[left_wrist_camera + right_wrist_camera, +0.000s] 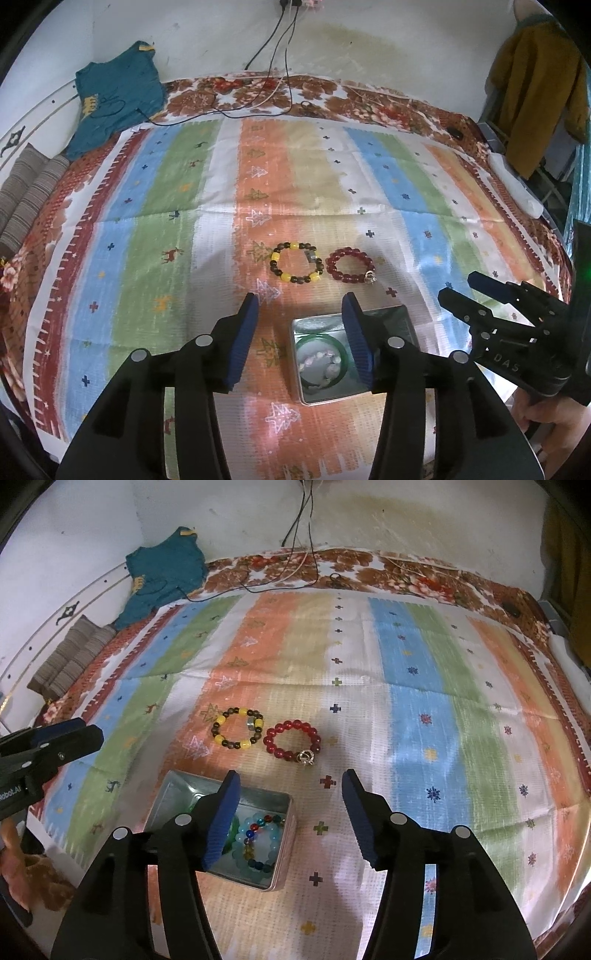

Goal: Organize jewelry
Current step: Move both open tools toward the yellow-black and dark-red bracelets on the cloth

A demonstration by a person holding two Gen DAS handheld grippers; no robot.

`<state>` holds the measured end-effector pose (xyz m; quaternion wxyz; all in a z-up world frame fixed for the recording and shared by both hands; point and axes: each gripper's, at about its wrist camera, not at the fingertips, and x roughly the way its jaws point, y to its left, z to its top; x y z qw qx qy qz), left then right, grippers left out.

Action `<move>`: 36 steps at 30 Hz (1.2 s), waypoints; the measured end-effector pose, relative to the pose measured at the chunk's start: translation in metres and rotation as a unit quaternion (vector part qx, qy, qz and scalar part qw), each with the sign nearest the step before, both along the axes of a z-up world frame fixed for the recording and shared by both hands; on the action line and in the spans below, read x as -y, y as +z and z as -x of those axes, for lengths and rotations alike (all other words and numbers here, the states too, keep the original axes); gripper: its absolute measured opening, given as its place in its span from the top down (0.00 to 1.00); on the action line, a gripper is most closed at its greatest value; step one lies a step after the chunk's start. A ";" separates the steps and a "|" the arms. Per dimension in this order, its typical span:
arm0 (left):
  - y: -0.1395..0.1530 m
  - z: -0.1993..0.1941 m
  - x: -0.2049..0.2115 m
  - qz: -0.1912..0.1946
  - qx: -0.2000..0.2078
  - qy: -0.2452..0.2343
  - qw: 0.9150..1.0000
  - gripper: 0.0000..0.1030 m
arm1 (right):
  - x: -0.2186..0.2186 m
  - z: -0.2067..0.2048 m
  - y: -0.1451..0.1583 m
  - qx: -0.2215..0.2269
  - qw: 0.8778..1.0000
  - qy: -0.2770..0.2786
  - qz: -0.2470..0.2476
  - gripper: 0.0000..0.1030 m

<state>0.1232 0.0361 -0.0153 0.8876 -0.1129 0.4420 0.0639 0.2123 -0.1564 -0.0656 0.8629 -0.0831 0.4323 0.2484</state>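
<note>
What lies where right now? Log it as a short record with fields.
surface: striped cloth
tin: open metal tin, holds beaded bracelets and a green bangle
outside tin: yellow-and-dark bead bracelet; red bead bracelet to its right, just apart
left gripper: jaws open, empty, above tin
right gripper: jaws open, empty
remaining: two bracelets

Bed (406,107) with floral cover, striped cloth (155,206) spread over middle. On cloth: yellow-and-dark bead bracelet (295,261), red bead bracelet (351,265) just right of it, apart; open metal tin (301,384) nearer, holding bracelets. Far left: teal garment (118,96), striped pillows (29,192). Far edge: black cables (258,103).
</note>
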 end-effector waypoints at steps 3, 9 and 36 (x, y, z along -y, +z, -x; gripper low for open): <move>0.000 0.000 0.000 0.001 0.000 -0.001 1.000 0.52 | -0.001 -0.002 -0.001 -0.001 1.000 0.000 0.003 0.42; -0.001 -0.004 -0.001 0.000 -0.002 -0.001 1.000 0.47 | -0.003 -0.003 -0.002 -0.005 1.000 0.004 0.004 0.40; -0.054 -0.069 -0.042 -0.032 -0.089 0.038 0.995 0.31 | -0.020 -0.065 -0.029 -0.037 0.998 -0.011 0.052 0.23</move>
